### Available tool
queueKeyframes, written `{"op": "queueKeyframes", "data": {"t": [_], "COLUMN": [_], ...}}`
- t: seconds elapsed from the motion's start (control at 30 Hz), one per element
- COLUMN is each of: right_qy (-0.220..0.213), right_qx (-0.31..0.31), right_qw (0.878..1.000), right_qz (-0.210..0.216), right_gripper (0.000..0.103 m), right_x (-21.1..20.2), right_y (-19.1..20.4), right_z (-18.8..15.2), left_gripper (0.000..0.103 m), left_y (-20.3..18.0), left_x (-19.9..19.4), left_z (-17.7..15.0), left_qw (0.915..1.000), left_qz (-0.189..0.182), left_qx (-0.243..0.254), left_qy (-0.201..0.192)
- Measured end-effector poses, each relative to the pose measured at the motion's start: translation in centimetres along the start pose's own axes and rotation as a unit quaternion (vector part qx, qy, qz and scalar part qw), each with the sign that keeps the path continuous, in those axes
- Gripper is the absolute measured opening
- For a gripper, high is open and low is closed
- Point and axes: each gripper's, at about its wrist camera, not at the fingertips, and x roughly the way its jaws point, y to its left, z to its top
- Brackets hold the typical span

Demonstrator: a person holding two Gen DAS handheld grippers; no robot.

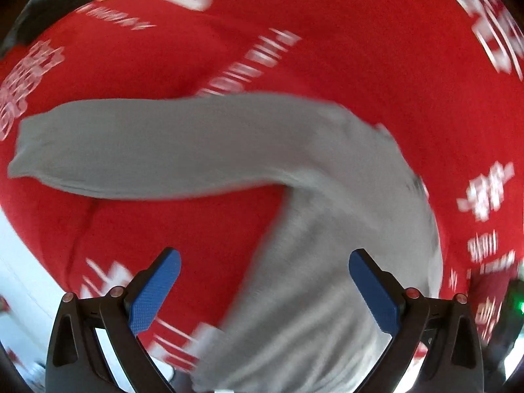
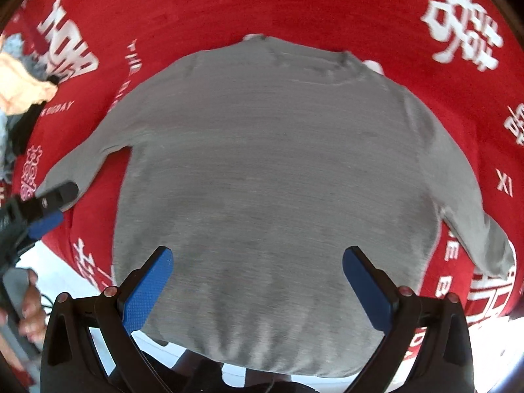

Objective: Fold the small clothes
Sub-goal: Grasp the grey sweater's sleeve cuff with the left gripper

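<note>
A grey long-sleeved knit sweater (image 2: 271,177) is seen laid flat on a red cloth printed with white characters and lettering (image 2: 294,3), which covers the surface. In the right wrist view the collar lies at the far side and the hem at the near side, so the body's long axis runs away from the camera; the hem hangs slightly past the near edge of the red cloth, over a white area below. Both sleeves are spread outward and angled toward the near side. Open red cloth is observed beyond the collar and on both flanks of the sweater. A heap of cream, grey and dark garments (image 2: 19,98) is noted at the far left margin of the surface.

The right claw (image 2: 258,281) is held wide above the hem, blue pads well apart, nothing between them. The left claw (image 1: 265,286) is likewise held wide, with nothing gripped; in its own view, which is blurred, a grey sleeve (image 1: 163,147) stretches across the frame from left to right. In the right wrist view the left claw's tip lies at the left sleeve's cuff; contact cannot be confirmed. A person's hand (image 2: 31,308) is seen holding its handle.
</note>
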Motion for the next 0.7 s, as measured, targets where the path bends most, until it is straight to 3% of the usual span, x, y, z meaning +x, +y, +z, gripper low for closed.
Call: {"op": "queueKeyframes", "data": {"t": [0.2,0.37,0.5,0.57,0.7], "right_qy": [0.017,0.032,0.044,0.048,0.051], "right_qx": [-0.036,-0.061,-0.080,-0.091,-0.105], "right_qw": [0.999,0.997,0.996,0.994,0.993], "right_qz": [0.011,0.016,0.020,0.024,0.027], "right_gripper": [0.103,0.103,0.103,0.103,0.103], "right_x": [2.3,4.5,5.7,6.1,6.3], "right_y": [3.5,6.1,7.9,8.7,10.0], "right_z": [0.4,0.7,0.9,0.9,1.3], "left_gripper": [0.103,0.103,0.103,0.103,0.103], "left_y": [10.4,16.1,17.9,18.5,18.0], "left_x": [1.0,4.7,5.2,5.4,5.3], "left_z": [1.9,1.6,2.4,3.0,4.1], "left_qw": [0.9924,0.9739,0.9644,0.9553,0.9504], "left_qz": [-0.016,-0.084,-0.111,-0.136,-0.148], "left_qx": [-0.118,-0.209,-0.235,-0.256,-0.262], "left_qy": [-0.032,-0.022,-0.049,-0.059,-0.077]}}
